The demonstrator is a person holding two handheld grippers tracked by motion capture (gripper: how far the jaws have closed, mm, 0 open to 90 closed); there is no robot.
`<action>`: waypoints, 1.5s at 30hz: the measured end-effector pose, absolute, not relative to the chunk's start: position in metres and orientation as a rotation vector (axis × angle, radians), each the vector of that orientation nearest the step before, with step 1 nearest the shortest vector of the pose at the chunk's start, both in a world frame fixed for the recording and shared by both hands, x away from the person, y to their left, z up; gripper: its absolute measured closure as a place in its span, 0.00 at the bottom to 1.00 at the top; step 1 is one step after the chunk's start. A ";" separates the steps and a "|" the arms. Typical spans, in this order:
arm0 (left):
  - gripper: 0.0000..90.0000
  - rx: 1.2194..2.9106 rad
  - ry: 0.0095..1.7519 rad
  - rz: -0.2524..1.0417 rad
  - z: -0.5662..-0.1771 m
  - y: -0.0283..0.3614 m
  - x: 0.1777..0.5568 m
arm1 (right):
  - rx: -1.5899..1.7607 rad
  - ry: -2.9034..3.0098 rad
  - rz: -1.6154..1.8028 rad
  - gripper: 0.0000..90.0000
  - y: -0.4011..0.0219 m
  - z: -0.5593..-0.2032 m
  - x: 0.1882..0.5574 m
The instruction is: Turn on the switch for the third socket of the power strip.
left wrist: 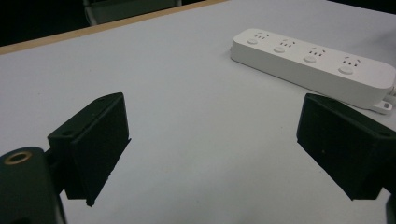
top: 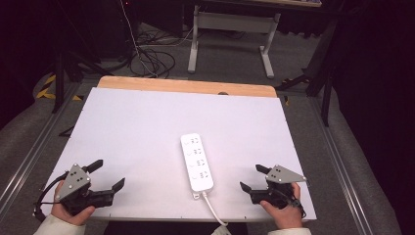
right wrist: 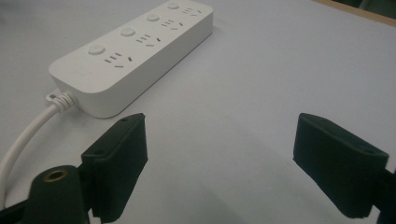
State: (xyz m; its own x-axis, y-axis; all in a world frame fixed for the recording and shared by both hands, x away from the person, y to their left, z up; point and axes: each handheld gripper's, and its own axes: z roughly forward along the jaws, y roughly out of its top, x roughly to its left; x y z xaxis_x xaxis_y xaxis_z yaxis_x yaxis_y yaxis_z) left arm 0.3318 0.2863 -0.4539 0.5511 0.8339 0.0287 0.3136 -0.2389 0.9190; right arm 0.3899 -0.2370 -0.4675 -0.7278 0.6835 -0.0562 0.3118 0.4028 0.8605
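A white power strip (top: 196, 161) with several sockets and round buttons lies flat near the middle of the white table top, its white cable (top: 213, 209) running off the front edge. My left gripper (top: 108, 174) rests at the front left, open and empty, well left of the strip. My right gripper (top: 252, 177) sits at the front right, open with nothing between its jaws. In the left gripper view the power strip (left wrist: 312, 66) lies ahead at the upper right. From the right gripper view the power strip (right wrist: 135, 51) is ahead to the left, with its cable (right wrist: 23, 140) curling toward me.
The white table top (top: 147, 122) has a wooden strip (top: 186, 87) along its far edge. Beyond it stand a white table frame (top: 230, 34) and loose cables (top: 151, 58) on the grey floor. Metal rails (top: 29, 161) run along both sides.
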 end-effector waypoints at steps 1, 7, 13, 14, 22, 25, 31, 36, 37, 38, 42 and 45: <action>0.11 1.802 0.947 0.662 -0.454 0.286 0.332 | 0.852 2.265 1.261 0.20 -0.237 -0.467 0.390; 0.11 1.805 0.922 0.700 -0.455 0.285 0.331 | 0.843 2.263 1.256 0.17 -0.236 -0.468 0.390; 0.11 1.799 0.916 0.704 -0.454 0.286 0.330 | 0.835 2.257 1.252 0.17 -0.236 -0.467 0.389; 0.10 1.799 0.916 0.704 -0.454 0.286 0.330 | 0.836 2.256 1.252 0.17 -0.236 -0.467 0.389; 0.11 1.795 0.937 0.682 -0.453 0.287 0.330 | 0.829 2.244 1.252 0.17 -0.234 -0.464 0.388; 0.11 1.796 0.938 0.683 -0.453 0.287 0.330 | 0.821 2.242 1.249 0.17 -0.233 -0.463 0.388; 0.11 1.792 0.935 0.686 -0.453 0.286 0.330 | 0.825 2.256 1.245 0.26 -0.234 -0.461 0.389; 0.11 1.790 0.934 0.687 -0.453 0.286 0.329 | 0.812 2.250 1.253 0.32 -0.232 -0.453 0.389; 0.11 1.792 0.935 0.688 -0.453 0.286 0.329 | 0.817 2.244 1.240 0.32 -0.231 -0.451 0.389; 0.11 1.793 0.935 0.688 -0.453 0.286 0.330 | 0.808 2.244 1.230 0.32 -0.230 -0.450 0.390; 0.11 1.797 0.930 0.688 -0.453 0.286 0.329 | 0.802 2.251 1.248 0.32 -0.226 -0.443 0.394; 0.11 1.799 0.927 0.688 -0.453 0.286 0.329 | 0.803 2.255 1.271 0.32 -0.221 -0.436 0.397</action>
